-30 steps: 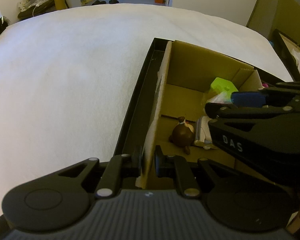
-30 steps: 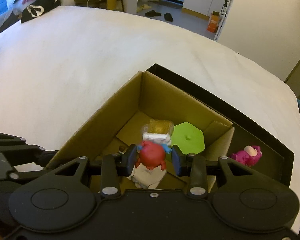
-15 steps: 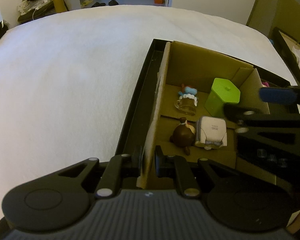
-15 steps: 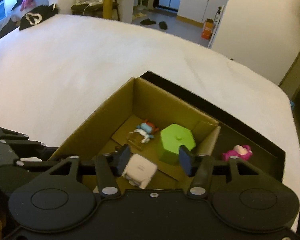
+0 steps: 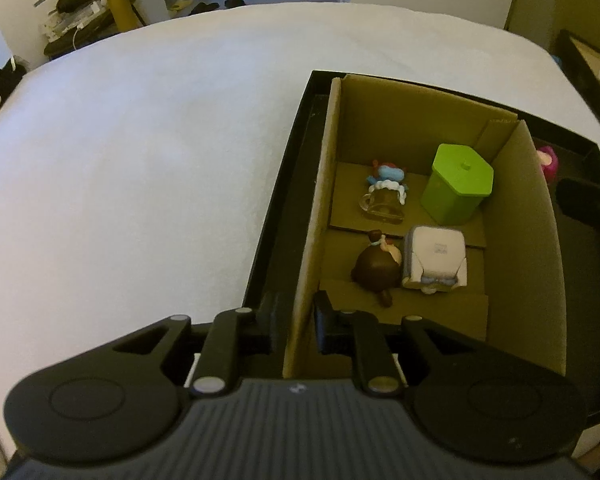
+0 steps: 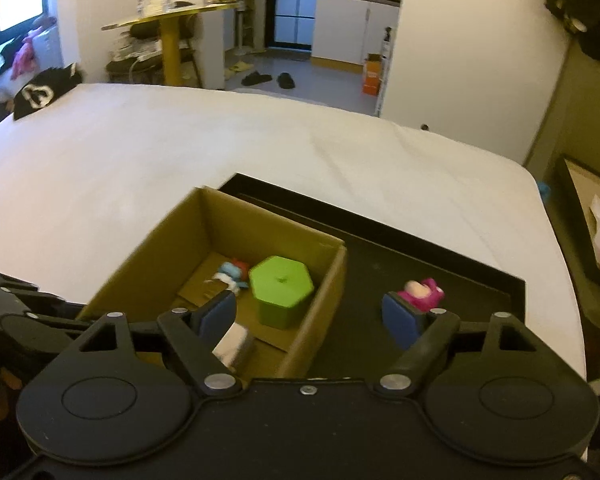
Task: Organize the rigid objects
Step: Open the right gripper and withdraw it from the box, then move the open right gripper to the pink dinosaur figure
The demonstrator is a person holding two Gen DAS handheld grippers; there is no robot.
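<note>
Pink toy (image 6: 422, 291) just beyond right tool (image 6: 311, 320), spread wide, empty; left tool (image 5: 296, 316) pinching box wall (image 5: 308, 256).

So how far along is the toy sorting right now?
Four items sit in the cardboard box: green container, white cube, brown figure, mug figure. Left gripper clamps the box wall; right gripper is open, empty. The pink toy in the black tray remains.

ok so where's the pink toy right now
The pink toy lies on the black tray, outside the cardboard box on its right, just ahead of the open right gripper in the right wrist view.
</note>
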